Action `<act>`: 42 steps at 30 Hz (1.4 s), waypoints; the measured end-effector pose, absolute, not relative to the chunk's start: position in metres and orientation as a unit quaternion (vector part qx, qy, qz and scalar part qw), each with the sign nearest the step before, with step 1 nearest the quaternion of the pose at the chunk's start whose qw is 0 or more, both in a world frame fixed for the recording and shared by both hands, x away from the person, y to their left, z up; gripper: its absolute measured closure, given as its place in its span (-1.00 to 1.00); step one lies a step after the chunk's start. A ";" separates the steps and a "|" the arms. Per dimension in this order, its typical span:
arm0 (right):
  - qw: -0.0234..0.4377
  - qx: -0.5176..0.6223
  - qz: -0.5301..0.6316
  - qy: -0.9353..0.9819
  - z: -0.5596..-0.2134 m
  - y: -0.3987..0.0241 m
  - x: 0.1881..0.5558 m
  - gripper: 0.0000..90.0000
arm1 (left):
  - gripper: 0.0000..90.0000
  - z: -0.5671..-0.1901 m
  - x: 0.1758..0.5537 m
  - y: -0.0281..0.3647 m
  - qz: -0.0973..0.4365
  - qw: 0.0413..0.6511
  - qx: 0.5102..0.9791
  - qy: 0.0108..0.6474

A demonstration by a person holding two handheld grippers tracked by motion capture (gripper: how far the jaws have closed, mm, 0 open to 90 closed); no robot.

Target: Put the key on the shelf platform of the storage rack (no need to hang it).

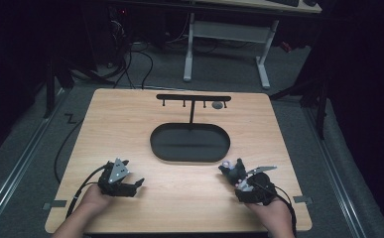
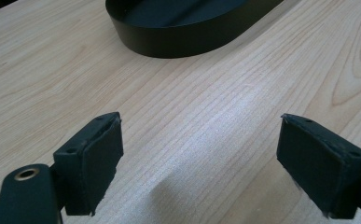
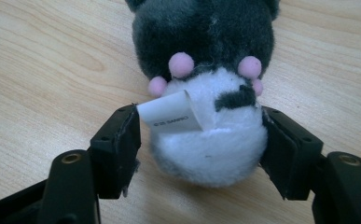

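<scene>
On the tabletop point(image 1: 179, 188) near me, my R tool point(image 3: 201, 144) pinches the plush toy point(image 3: 206, 93) w/ tray point(image 1: 189, 143) ahead-left; L tool point(image 2: 201, 158) wide, empty.

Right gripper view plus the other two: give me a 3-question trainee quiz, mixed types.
1. True or false: the left gripper has its jaws apart over bare wooden table.
2. What sits between the right gripper's jaws?
A. grey and white plush toy
B. black oval tray
C. T-shaped hook rack
3. Fill in: the tray lies ____ the rack's crossbar, in the high view.

Key: 1 true; 2 A; 3 below.
</scene>
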State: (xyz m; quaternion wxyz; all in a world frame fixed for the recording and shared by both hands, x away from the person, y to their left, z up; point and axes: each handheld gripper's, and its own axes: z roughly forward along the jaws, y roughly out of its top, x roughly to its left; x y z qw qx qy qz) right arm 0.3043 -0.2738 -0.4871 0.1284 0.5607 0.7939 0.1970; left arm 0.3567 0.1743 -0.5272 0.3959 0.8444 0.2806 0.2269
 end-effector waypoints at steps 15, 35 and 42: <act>0.148 0.570 0.220 0.778 -0.494 -0.275 0.301 0.03 | -0.66 -0.527 0.357 0.174 0.228 0.396 0.844 0.281; 0.167 0.551 0.238 0.782 -0.472 -0.263 0.305 0.07 | -0.66 -0.527 0.357 0.174 0.227 0.396 0.844 0.281; 0.168 0.547 0.242 0.783 -0.468 -0.258 0.310 0.07 | -0.66 -0.527 0.357 0.174 0.227 0.396 0.844 0.281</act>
